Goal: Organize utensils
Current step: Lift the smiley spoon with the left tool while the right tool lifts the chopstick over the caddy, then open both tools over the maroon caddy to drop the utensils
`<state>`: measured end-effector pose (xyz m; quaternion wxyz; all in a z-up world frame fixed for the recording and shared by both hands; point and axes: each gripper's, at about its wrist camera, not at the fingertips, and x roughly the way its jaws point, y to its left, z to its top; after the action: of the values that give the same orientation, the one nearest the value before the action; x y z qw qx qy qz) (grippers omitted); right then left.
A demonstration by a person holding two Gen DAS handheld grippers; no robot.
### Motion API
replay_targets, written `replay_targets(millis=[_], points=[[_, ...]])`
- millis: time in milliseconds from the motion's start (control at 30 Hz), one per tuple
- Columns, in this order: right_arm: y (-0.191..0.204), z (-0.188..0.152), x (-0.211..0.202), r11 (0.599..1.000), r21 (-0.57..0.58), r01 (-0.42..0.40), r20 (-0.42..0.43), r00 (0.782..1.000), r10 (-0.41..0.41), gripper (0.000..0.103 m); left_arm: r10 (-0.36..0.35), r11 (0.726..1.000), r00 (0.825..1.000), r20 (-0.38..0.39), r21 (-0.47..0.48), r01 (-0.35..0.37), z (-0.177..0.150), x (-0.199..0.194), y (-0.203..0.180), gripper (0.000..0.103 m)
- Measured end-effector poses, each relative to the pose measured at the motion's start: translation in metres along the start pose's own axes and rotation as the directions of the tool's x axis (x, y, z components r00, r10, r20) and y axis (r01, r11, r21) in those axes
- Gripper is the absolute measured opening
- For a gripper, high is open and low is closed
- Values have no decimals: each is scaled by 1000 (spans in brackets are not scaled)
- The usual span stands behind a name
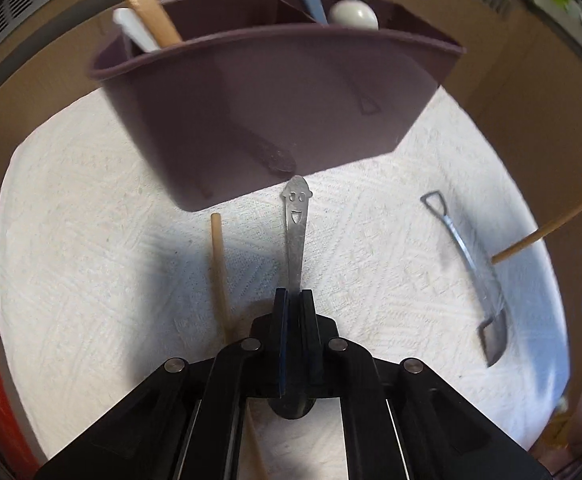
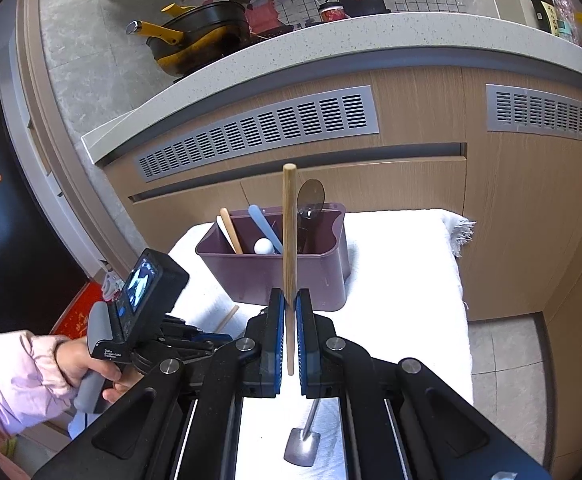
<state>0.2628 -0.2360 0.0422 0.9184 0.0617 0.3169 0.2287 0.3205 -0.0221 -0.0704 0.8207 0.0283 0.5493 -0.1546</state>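
Observation:
My left gripper (image 1: 293, 294) is shut on a metal spoon with a smiley-face handle (image 1: 297, 220), held just in front of the purple utensil holder (image 1: 275, 112). A wooden chopstick (image 1: 220, 276) lies on the white towel (image 1: 91, 260) to its left. A shovel-shaped metal spoon (image 1: 479, 276) lies on the right. My right gripper (image 2: 290, 300) is shut on a wooden chopstick (image 2: 289, 232), held upright in front of the holder (image 2: 275, 268). The holder has several utensils standing in it. The shovel spoon (image 2: 302, 444) shows below the right gripper.
The towel (image 2: 403, 280) covers a small table in front of wooden kitchen cabinets (image 2: 411, 184). A counter (image 2: 331, 36) above carries a black and yellow pot (image 2: 199, 40). The left gripper's camera unit (image 2: 139, 296) and the hand are at the left.

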Motion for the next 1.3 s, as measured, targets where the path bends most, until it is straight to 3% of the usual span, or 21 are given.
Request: replay_targets(millis=[133, 200, 333, 467, 533, 600, 667, 767, 800, 867, 1000, 1067, 1200, 1300], points=[[3, 1, -3, 1000, -17, 0, -1, 1000, 0, 5, -46, 994, 987, 155, -93, 61, -20, -39, 5, 5], [3, 2, -3, 1000, -20, 2, 2, 1000, -2, 5, -39, 990, 966, 254, -121, 72, -30, -63, 5, 5], [8, 4, -4, 1000, -24, -1, 7, 1000, 1, 5, -19, 981, 901, 434, -167, 101, -38, -109, 8, 5], [15, 20, -9, 999, -36, 8, 57, 998, -6, 5, 11, 987, 811, 585, -138, 86, -15, -156, 4, 5], [21, 36, -14, 998, -58, 23, 102, 995, -17, 5, 3, 986, 756, 655, -126, 106, 2, -179, 6, 5], [33, 56, -21, 994, -100, 51, 159, 987, -35, 5, 11, 986, 679, 734, -123, 117, 17, -199, 7, 5], [45, 75, -22, 986, -141, 84, 205, 977, -54, 5, 18, 986, 616, 787, -118, 121, 33, -207, 5, 5], [57, 96, -11, 975, -187, 121, 228, 971, -76, 5, 58, 984, 546, 836, -141, 112, 50, -206, 9, 5], [59, 99, -5, 972, -198, 128, 225, 971, -82, 5, 77, 983, 532, 843, -152, 98, 52, -204, 10, 5], [62, 104, 10, 966, -215, 143, 209, 973, -98, 5, 116, 981, 525, 843, -179, 71, 61, -189, 13, 5], [52, 105, 40, 969, -205, 140, 153, 982, -110, 5, 166, 966, 549, 819, -246, 76, 67, -144, 27, 5], [46, 102, 55, 970, -198, 142, 129, 985, -118, 5, 169, 958, 577, 799, -271, 96, 71, -117, 33, 5], [33, 94, 84, 971, -186, 150, 72, 988, -139, 5, 180, 950, 616, 767, -299, 95, 71, -71, 35, 5], [23, 85, 102, 977, -165, 135, 27, 991, -133, 5, 171, 945, 663, 729, -312, 99, 66, -47, 36, 5]])
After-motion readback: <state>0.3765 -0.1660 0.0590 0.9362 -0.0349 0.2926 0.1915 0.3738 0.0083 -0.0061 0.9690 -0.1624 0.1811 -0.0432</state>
